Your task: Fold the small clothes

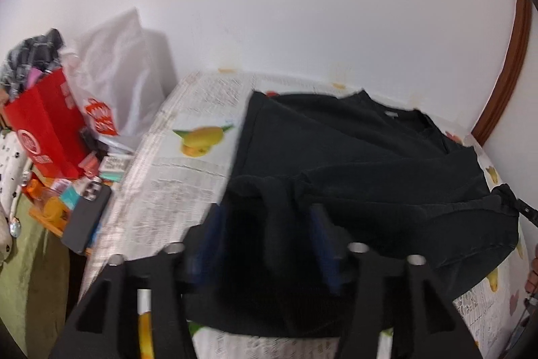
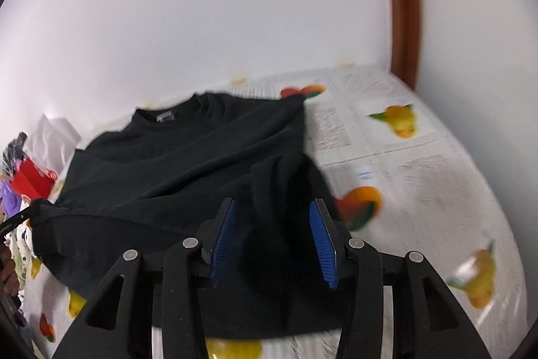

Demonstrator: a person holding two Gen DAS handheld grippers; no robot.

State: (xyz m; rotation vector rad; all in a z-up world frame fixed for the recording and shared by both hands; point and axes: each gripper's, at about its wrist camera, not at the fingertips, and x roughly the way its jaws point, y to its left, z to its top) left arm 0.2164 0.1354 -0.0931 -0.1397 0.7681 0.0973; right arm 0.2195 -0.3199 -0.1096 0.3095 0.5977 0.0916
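Both grippers look the same: matte black plastic linkage arms with triangular cutouts and round silver screws at the pivots. Left gripper [image 1: 269,217] has ribbed blue pads, blurry here. Right gripper [image 2: 274,221] shows blue pads [image 2: 225,241] much sharper, mid-frame.

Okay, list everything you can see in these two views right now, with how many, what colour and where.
black sweatshirt: one, black, spread on the table, its hem lifted at two corners
tablecloth: one, white with fruit prints and newsprint pattern, covering the table
red paper bag: one, red, left of the table, clothes sticking out the top
white plastic bag: one, white with a red logo, behind the red bag
phone: one, dark grey, at the table's left edge
small boxes and packets: several, mixed colours, beside the phone
left gripper: one, black with blue pads, fabric between the fingers
right gripper: one, black with blue pads, fabric between the fingers
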